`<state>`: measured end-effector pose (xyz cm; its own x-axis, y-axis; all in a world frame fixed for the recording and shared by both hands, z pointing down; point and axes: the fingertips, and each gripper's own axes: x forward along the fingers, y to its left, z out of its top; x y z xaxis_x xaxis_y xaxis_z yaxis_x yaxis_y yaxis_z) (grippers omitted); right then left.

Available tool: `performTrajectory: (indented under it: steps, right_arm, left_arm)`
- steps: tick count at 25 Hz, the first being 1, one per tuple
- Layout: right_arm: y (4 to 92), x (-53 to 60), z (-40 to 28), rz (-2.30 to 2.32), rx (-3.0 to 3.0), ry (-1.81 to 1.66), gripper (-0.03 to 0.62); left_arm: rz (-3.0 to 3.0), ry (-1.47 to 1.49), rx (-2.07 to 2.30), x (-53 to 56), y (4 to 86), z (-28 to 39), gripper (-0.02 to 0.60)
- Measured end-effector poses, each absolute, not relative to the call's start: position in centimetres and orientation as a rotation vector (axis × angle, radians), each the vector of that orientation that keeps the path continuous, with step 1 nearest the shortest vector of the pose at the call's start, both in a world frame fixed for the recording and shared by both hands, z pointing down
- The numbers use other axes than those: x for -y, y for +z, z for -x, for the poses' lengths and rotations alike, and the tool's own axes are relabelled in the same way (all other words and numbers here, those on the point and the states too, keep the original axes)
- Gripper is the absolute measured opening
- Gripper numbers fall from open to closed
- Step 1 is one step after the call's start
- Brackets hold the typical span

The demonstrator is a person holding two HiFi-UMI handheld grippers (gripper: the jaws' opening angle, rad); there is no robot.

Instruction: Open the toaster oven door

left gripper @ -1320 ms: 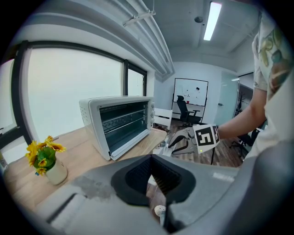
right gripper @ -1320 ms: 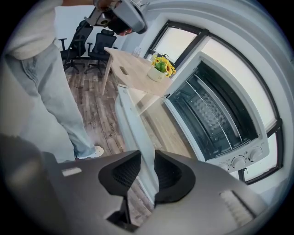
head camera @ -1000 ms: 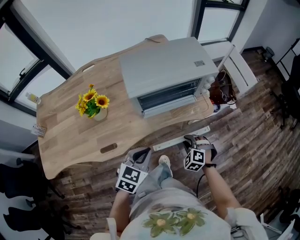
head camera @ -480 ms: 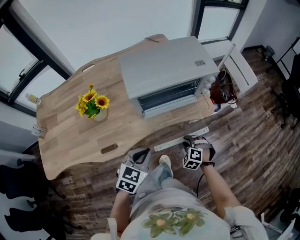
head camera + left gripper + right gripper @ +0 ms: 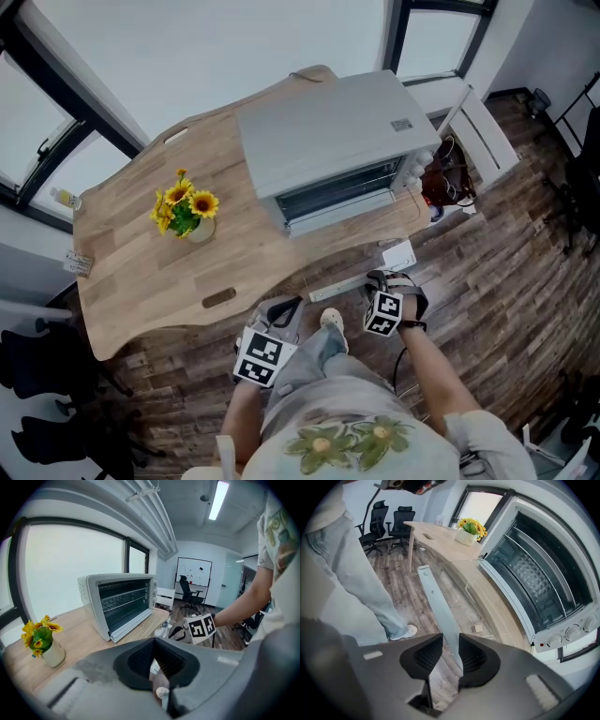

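- Right gripper [image 5: 448, 639]: clamped on the door handle [image 5: 433, 597], which runs between its two ribbed black pads. It points steeply down, just off the table's near edge.
- Left gripper [image 5: 154, 648]: jaws pressed together on nothing, held low by the person's waist and well apart from the oven.
- Toaster oven [image 5: 328, 141]: stands at the right end of the wooden table [image 5: 141, 272] with its front towards the person. Its glass door [image 5: 473, 597] is swung down to about level and overhangs the table edge, so I judge the opening all but done.
- Risk, overtravel: pressing further down past the hinge stop could strain the hinges or tip the light oven forward. Nothing braces its body.
- Risk, sliding: a pull outward rather than down may drag the oven across the smooth wood towards the edge.
- Risk, slip: the handle looks slick and narrow, so a loosened grip could let it skate out of the pads. A sprung door might then snap back up.
- Handle: long flat grey bar, matt metal look, with screw heads showing.
- Door: clear pane, with floor and table edge visible through it.
- Oven body: pale grey sheet-metal box with a dark cavity, wire racks [image 5: 534, 573] and round knobs [image 5: 572, 632].
- Table: light butcher-block wood with a curved outline.
- Sunflowers in a small pale vase [image 5: 185, 211]: well clear, at the left.
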<state>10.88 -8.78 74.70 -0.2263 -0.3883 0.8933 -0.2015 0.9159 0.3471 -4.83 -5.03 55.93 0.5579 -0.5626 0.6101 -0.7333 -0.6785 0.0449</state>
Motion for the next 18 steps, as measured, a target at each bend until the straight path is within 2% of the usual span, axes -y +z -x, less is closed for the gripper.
performTrajectory:
  steps: [18]
  right_arm:
    - [73.4, 8.6, -10.5, -0.549, 1.935, 0.07, 0.135]
  left_arm:
    - [-2.51, 0.815, 1.057, 5.9, 55.8, 4.1, 0.005]
